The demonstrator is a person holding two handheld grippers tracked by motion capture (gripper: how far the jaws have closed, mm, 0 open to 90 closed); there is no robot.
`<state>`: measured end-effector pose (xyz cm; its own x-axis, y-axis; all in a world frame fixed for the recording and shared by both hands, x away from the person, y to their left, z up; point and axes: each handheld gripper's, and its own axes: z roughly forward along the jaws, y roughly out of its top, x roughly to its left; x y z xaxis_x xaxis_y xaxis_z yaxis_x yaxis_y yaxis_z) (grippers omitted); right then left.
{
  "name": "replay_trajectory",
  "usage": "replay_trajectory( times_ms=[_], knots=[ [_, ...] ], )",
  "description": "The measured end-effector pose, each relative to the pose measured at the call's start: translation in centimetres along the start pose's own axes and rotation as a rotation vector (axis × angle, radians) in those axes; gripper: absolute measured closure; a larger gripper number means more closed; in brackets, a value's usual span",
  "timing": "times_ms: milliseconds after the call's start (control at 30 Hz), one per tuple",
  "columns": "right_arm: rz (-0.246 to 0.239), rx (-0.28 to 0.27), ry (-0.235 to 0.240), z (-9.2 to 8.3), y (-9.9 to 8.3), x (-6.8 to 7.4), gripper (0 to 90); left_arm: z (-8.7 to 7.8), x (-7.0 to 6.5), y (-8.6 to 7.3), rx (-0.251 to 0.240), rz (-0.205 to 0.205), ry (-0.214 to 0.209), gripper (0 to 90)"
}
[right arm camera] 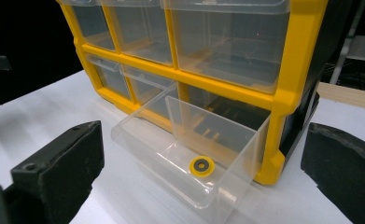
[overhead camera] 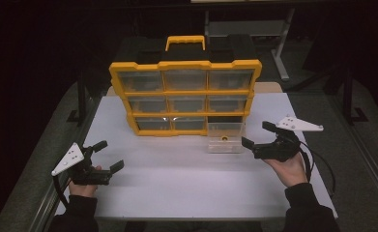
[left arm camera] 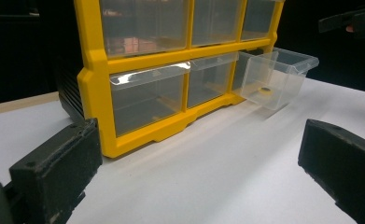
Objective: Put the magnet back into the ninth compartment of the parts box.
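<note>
Nearest the person, the left gripper (overhead camera: 108,155) hovers low over the white table (overhead camera: 177,183), jaws spread apart and holding nothing. Further right, the right gripper (overhead camera: 255,134) is likewise spread and empty, just beside the clear plastic drawer (overhead camera: 225,137). That drawer is pulled out of the bottom-right slot, its long axis pointing toward the person. A small yellow ring with a dark centre (right arm camera: 202,164) lies flat inside. Behind stands the yellow nine-drawer organiser cabinet (overhead camera: 185,92), its other drawers pushed in.
</note>
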<state>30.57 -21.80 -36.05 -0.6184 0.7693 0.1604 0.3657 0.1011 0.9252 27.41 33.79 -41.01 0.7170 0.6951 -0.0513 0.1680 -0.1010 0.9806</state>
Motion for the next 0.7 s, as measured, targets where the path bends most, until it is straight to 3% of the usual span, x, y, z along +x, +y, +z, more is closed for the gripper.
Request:
replay_trajectory(
  times_ms=[200,700],
  knots=[
    [-0.017,-0.014,-0.002,-0.3,-0.8,0.0,0.0,0.0,0.0,0.0,0.000,-0.001,0.002,0.0],
    [0.008,-0.061,-0.008,-1.1,-2.9,-0.6,0.0,0.0,0.0,0.0,-0.002,-0.001,0.003,0.0]
  ],
)
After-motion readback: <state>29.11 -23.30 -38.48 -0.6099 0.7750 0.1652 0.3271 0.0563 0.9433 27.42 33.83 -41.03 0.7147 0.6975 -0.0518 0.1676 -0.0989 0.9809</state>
